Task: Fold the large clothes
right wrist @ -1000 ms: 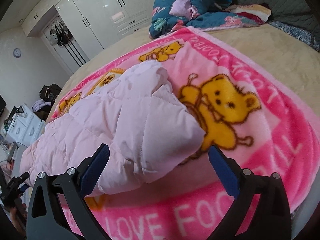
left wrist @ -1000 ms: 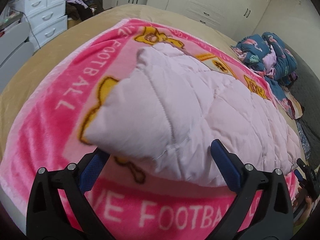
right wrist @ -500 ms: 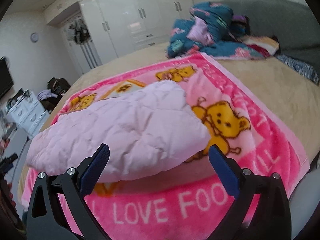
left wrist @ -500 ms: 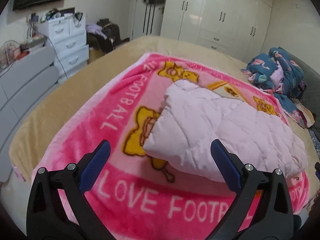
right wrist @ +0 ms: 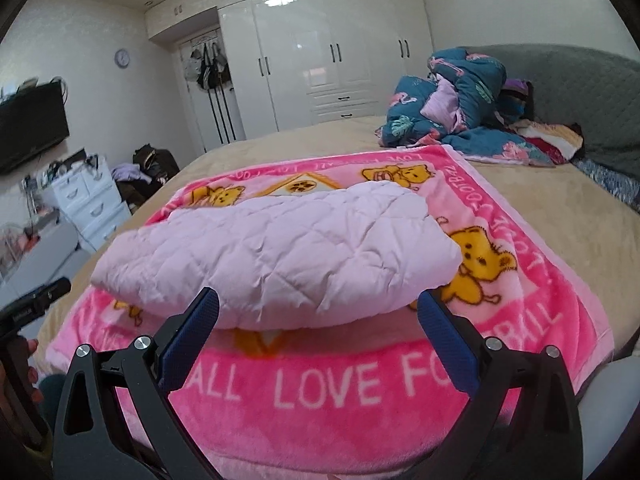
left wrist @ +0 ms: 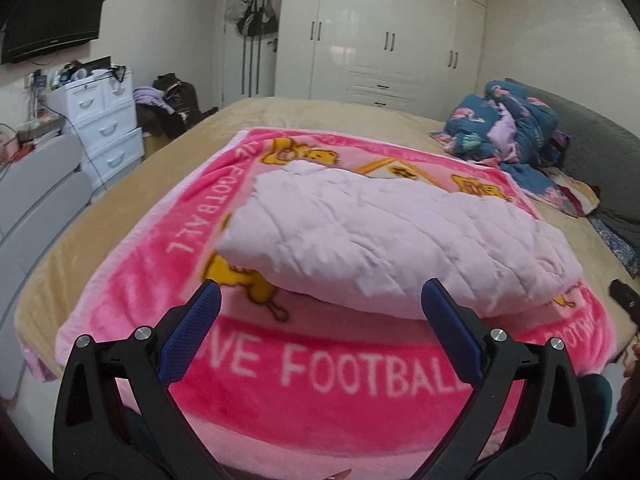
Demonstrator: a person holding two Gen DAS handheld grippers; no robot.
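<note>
Quilting is running in diamonds across the pale pink padded garment (left wrist: pixel 384 240), which is lying folded into a thick bundle in the middle of the pink blanket (left wrist: pixel 320 368) with the yellow bears and the white "LOVE FOOTBALL" lettering. The bundle is resting on the blanket alone, and neither of my tools is touching it. I am holding my left gripper (left wrist: pixel 318 308) just in front of the bundle's near edge, jaws spread wide and gripping nothing, the blue pads (left wrist: pixel 192 336) standing well apart. I am holding my right gripper (right wrist: pixel 318 308) the same way before the near edge, fully spread and empty, its blue pads (right wrist: pixel 446 350) clear of the fabric. In the right wrist view my other tool's black body is showing at the left edge with my fingers around it. The blanket is lying spread on a tan bed cover (right wrist: pixel 532 192). Beyond it, near the grey headboard (right wrist: pixel 580 92), a heap of dark blue floral bedding (right wrist: pixel 452 108) is sitting. White wardrobes (left wrist: pixel 384 36) are lining the far wall, and a white drawer unit (left wrist: pixel 104 120) is standing to the left under a wall television (left wrist: pixel 52 20).
</note>
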